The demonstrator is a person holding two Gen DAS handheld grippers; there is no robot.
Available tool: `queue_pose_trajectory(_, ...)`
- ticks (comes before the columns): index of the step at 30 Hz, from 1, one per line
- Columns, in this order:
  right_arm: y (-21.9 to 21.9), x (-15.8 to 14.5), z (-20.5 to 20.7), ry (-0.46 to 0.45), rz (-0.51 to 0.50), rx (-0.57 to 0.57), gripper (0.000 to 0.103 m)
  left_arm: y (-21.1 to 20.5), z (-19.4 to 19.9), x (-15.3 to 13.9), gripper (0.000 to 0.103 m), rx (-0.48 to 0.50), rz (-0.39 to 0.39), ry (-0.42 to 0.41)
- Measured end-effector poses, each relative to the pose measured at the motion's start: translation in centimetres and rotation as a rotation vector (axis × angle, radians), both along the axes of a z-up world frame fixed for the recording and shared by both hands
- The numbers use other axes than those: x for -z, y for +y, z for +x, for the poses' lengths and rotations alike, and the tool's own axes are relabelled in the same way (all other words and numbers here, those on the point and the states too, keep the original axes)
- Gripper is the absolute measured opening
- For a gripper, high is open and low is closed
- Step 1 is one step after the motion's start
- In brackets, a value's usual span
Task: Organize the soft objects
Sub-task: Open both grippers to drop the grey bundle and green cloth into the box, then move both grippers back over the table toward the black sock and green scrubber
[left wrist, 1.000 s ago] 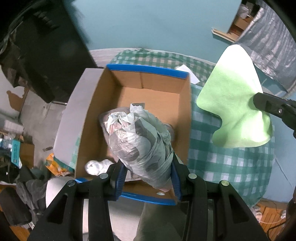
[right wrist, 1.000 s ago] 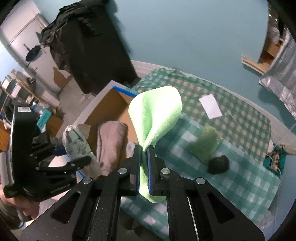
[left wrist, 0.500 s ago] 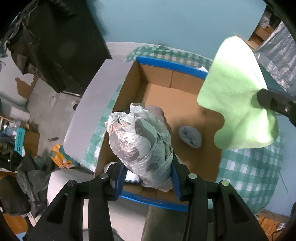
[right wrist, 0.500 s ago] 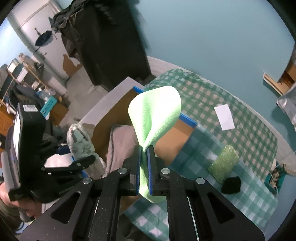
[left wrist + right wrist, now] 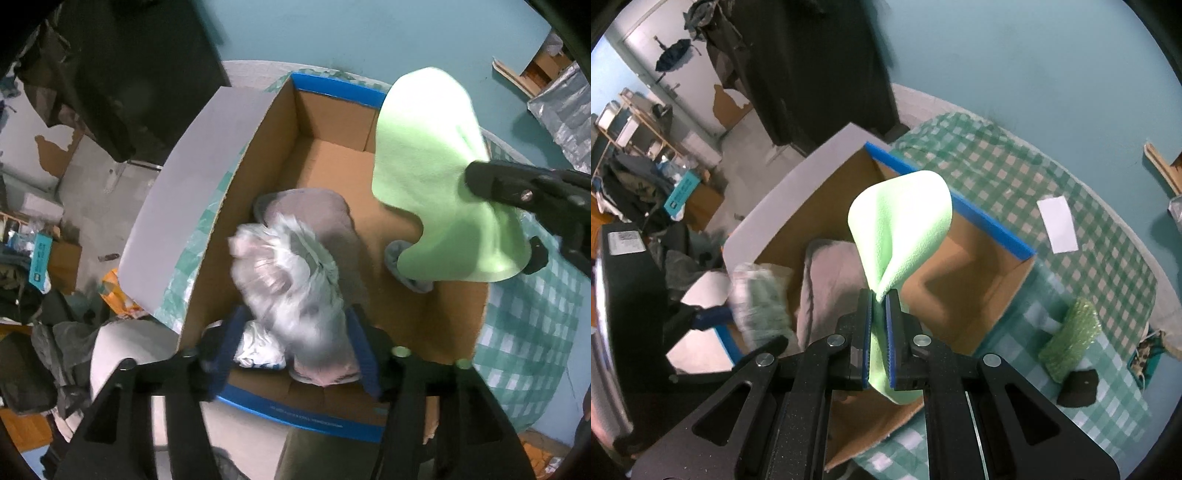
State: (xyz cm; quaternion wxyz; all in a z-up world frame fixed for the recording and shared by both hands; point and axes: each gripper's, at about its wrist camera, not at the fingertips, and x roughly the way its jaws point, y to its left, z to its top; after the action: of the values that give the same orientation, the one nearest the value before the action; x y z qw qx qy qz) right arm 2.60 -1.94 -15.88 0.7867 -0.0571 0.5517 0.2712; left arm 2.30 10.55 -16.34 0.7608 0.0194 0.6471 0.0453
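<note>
On the left, the left gripper (image 5: 295, 354) hangs over the cardboard box (image 5: 458, 332). Its jaws are opening right now. The crinkly plastic bundle (image 5: 291, 291) is between them but blurry, so it looks like it is slipping free and dropping into the box. Under it lies a soft grey-brown cushion (image 5: 314, 210), and a small white crumpled bag (image 5: 260, 349) sits by the near wall.

What could go wrong here? The bundle is puffy and light. It could bounce off the cushion and roll, or catch on a blue pad and hang there.

In the middle, the box is brown inside with blue edges (image 5: 993, 225) and a big pale flap (image 5: 188, 192) sticking out on the left. The flap looks bendy, so a bump might tip things out that way.

On the right, the right gripper (image 5: 879, 321) pinches the green cloth (image 5: 905, 225) tight between its closed jaws. The cloth is fuzzy and thin, and it fans up like a petal above the box. It is floppy, so when let go it might drape over the box wall instead of falling in.

Farther right, on the checked tablecloth (image 5: 997, 166), wait a bumpy green sponge (image 5: 1071, 339), a dark lump (image 5: 1078, 387) and a flat white paper (image 5: 1057, 224).
</note>
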Motion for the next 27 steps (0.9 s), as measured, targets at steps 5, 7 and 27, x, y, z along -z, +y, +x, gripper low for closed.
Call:
queue_pose_trajectory(5, -0.2, 0.5, -0.1, -0.003, -0.03, 0.03, 0.053, -0.3, -0.3, -0.6, 0.079, 0.014, 0.023, -0.017)
queue_pose_trajectory(7, -0.5, 0.6, -0.1, 0.002, -0.028, 0.042, 0.053, -0.2, -0.3, -0.6, 0.079, 0.011, 0.02, -0.015)
queue_pose_trajectory(27, -8.3, 0.0, -0.3, 0.026, -0.023, 0.183, 0.056, -2.9, -1.0, -2.8, 0.08, 0.042, -0.029, -0.037)
